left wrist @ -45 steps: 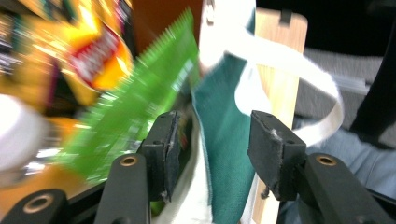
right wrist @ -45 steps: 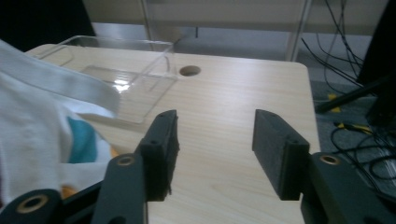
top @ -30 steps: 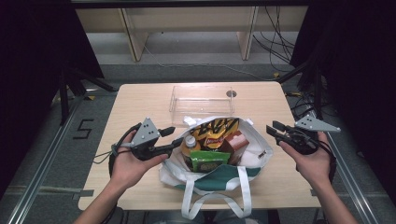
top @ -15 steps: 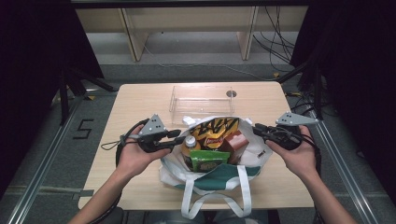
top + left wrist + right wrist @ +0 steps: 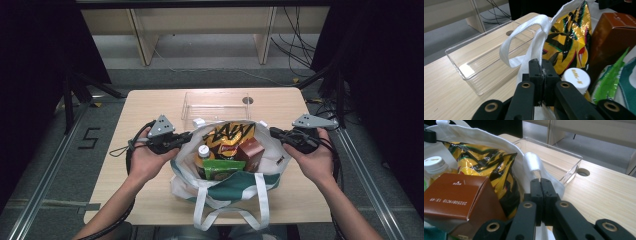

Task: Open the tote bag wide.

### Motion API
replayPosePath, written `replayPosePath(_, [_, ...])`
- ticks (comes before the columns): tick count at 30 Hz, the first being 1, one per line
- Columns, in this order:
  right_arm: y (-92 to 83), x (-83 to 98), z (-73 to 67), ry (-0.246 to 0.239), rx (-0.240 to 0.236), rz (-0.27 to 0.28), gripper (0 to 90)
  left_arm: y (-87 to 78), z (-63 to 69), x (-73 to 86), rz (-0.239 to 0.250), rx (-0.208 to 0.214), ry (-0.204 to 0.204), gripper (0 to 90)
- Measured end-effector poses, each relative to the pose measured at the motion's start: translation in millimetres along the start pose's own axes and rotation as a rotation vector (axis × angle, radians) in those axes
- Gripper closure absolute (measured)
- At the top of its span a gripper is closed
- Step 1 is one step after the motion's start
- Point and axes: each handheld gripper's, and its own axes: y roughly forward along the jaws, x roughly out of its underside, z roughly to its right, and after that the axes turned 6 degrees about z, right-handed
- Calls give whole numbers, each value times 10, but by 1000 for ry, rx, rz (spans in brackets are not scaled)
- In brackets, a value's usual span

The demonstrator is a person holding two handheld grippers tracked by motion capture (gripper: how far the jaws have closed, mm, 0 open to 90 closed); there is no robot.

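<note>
A white and green tote bag (image 5: 280,156) stands open on the table, holding a yellow and black chip bag (image 5: 231,135), a brown box (image 5: 249,150), a white-capped bottle (image 5: 203,150) and a green packet (image 5: 220,170). My left gripper (image 5: 189,136) is at the bag's left rim. Its jaws have just been closing and now pinch the white fabric (image 5: 537,47) below the looped handle (image 5: 524,30). My right gripper (image 5: 272,131) is at the right rim. Its jaws have just been closing too, and are shut on the white cloth (image 5: 532,161).
A clear plastic container (image 5: 215,105) lies on the table just behind the bag, close to both grippers. A round hole (image 5: 247,100) is in the tabletop beside it. The bag's near handles (image 5: 235,200) hang toward the table's front edge.
Both hands have moved inward to the bag's rim. Each gripper's jaws, open a second ago, have closed on the bag's fabric.
</note>
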Motion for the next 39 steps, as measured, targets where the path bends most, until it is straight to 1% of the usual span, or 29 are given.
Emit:
replayPosePath(1, [10,-6,21,-18,-1,-11,900,17,-16,10,2,-6,5,881])
replayPosePath(3, [61,4,11,-15,14,-5,900,53,-36,32,0,-18,-3,881])
replayPosePath(4, [95,5,12,-22,14,-25,900,72,-47,43,-2,-29,7,881])
replayPosePath(5, [125,17,-1,-10,29,-16,900,96,-53,53,-6,-38,18,881])
replayPosePath(7, [151,16,26,-35,24,-45,900,142,-60,78,-22,-55,34,882])
replayPosePath(8, [151,16,26,-35,24,-45,900,167,-67,94,-29,-60,44,882])
replayPosePath(9, [177,29,33,-39,32,-33,900,182,-84,111,-55,-68,72,882])
replayPosePath(10, [197,47,21,-19,41,-34,900,210,-75,130,-40,-72,50,882])
replayPosePath(11, [208,54,37,-32,41,-37,900,224,-84,149,-45,-74,51,882])
replayPosePath(12, [212,64,30,-24,40,-55,900,230,-99,163,-60,-75,67,882])
replayPosePath(13, [230,80,33,-23,47,-47,900,253,-92,188,-55,-80,48,883])
replayPosePath(14, [239,90,36,-19,39,-67,900,261,-96,201,-56,-78,45,883])
replayPosePath(15, [256,98,54,-31,37,-66,900,263,-112,213,-72,-76,62,883])
replayPosePath(16, [281,117,52,-29,47,-55,900,281,-108,232,-66,-83,51,883])
replayPosePath(17, [285,126,42,-14,43,-79,900,281,-122,245,-87,-82,67,883])
replayPosePath(20, [367,187,40,-19,50,-97,900,334,-132,311,-100,-88,57,883])
replayPosePath(21, [367,187,40,-19,50,-97,900,355,-143,334,-113,-88,65,883])
replayPosePath(23, [414,223,59,-46,55,-98,900,400,-156,394,-129,-93,66,883])
replayPosePath(24, [423,243,49,-25,56,-116,900,421,-173,423,-148,-90,72,883])
replayPosePath(27, [500,328,93,-30,63,-129,900,485,-196,488,-147,-92,57,883])
replayPosePath(28, [523,351,101,-31,63,-128,900,486,-220,495,-175,-91,82,883])
replayPosePath(29, [523,351,101,-31,63,-128,900,518,-212,522,-158,-98,56,883])
replayPosePath(31, [573,403,115,-31,62,-153,900,557,-241,566,-191,-100,79,883])
replayPosePath(32, [573,403,115,-31,62,-153,900,557,-241,566,-191,-100,79,883])
replayPosePath(33, [595,426,113,-26,67,-150,900,580,-238,590,-188,-100,63,883])
replayPosePath(34, [603,438,124,-27,61,-166,900,598,-243,613,-193,-103,57,883])
replayPosePath(36, [643,478,138,-23,65,-163,900,623,-256,644,-199,-106,67,883])
replayPosePath(38, [669,507,140,-8,64,-178,900,644,-273,683,-230,-95,75,883])
replayPosePath(39, [681,520,144,-14,63,-189,900,662,-268,712,-228,-95,67,883])
